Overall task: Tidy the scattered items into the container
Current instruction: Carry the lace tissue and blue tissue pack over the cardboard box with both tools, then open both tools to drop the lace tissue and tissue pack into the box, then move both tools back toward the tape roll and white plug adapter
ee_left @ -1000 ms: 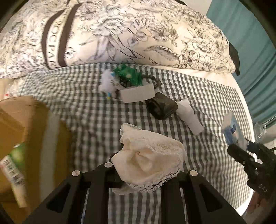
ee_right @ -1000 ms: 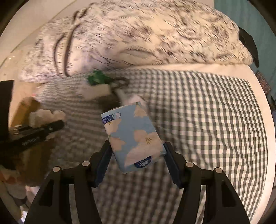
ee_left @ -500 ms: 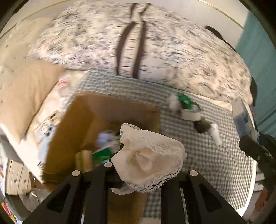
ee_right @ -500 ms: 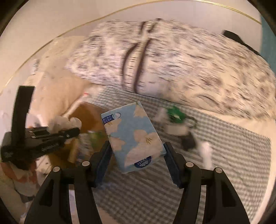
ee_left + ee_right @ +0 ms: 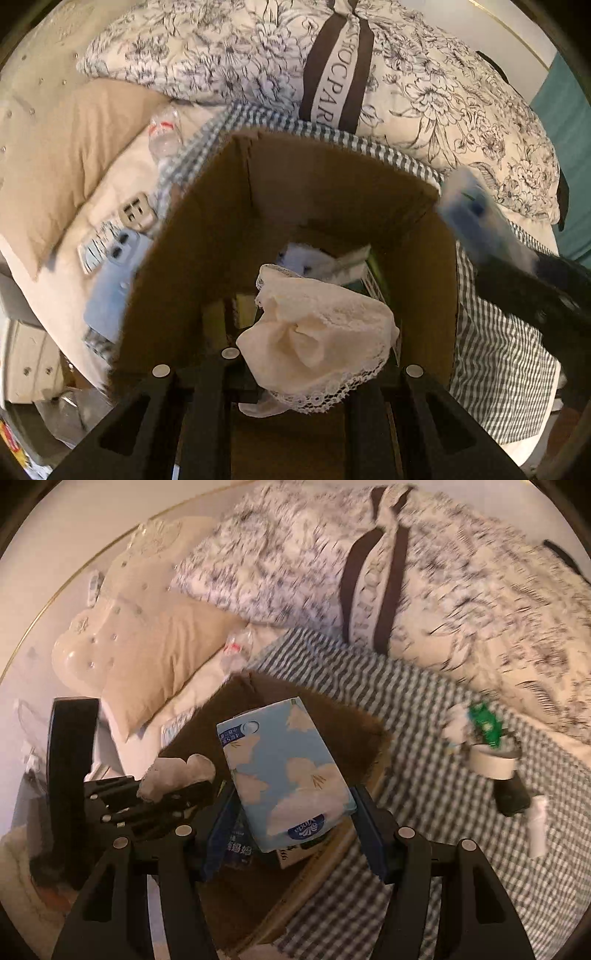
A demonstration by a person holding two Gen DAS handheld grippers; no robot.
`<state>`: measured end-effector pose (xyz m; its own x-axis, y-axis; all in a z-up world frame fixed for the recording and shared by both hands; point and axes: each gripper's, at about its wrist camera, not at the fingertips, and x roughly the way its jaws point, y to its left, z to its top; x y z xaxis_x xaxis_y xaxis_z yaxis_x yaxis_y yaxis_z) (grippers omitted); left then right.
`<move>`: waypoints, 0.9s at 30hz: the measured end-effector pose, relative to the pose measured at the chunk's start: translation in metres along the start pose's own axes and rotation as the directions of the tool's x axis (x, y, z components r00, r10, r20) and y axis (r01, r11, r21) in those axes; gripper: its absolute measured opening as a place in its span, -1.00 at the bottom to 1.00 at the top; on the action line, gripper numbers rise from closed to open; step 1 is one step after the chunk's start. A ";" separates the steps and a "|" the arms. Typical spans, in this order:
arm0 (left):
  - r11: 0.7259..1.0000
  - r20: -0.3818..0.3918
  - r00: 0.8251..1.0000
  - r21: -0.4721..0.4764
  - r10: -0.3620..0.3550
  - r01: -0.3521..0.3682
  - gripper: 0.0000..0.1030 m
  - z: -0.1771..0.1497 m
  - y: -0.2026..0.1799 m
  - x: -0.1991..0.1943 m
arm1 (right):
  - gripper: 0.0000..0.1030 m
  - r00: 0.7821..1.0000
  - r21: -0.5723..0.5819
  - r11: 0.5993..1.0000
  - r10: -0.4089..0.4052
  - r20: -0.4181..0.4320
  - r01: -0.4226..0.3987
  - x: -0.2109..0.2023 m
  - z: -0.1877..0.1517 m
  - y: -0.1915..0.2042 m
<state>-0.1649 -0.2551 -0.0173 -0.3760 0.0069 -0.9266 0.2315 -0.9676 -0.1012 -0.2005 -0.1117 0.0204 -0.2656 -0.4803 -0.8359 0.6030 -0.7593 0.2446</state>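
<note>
Both hands swung from the checked bedspread (image 5: 424, 738) to over the cardboard box (image 5: 332, 192). Left gripper (image 5: 317, 373): jaws opening, lace cloth (image 5: 317, 332) between them. Right gripper (image 5: 291, 819): jaws pinching tissue pack (image 5: 284, 775). Drop step; next I release both inside.

The floor of the cardboard box (image 5: 332, 192) is largely hidden by the lace cloth (image 5: 317, 332), so its contents cannot be told apart; the tissue pack (image 5: 469, 214) is smeared by blur in the left view; the floral duvet (image 5: 461, 590) is blurred; the small items by the tape roll (image 5: 491, 764) are too indistinct to name.
</note>
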 end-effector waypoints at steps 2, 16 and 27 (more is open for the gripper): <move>1.000 -0.010 1.000 0.002 0.011 -0.011 -0.15 -0.002 -0.003 0.004 | 0.22 1.000 -0.015 1.000 -0.002 -0.002 0.002 0.007 0.001 -0.001; 0.996 0.042 0.995 0.012 0.086 -0.087 0.80 0.020 -0.057 -0.016 | 0.85 0.988 0.060 0.997 -0.066 0.140 0.058 -0.045 0.001 -0.046; 0.985 0.107 0.994 0.171 -0.002 -0.016 1.00 0.018 -0.187 -0.036 | 0.85 0.926 0.304 0.932 -0.278 0.257 0.195 -0.148 -0.076 -0.151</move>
<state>-0.2110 -0.0789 0.0419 -0.4705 -0.0181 -0.8822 0.0806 -0.9965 -0.0225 -0.1953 0.1074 0.0704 -0.6068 -0.3466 -0.7153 0.2814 -0.9353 0.2144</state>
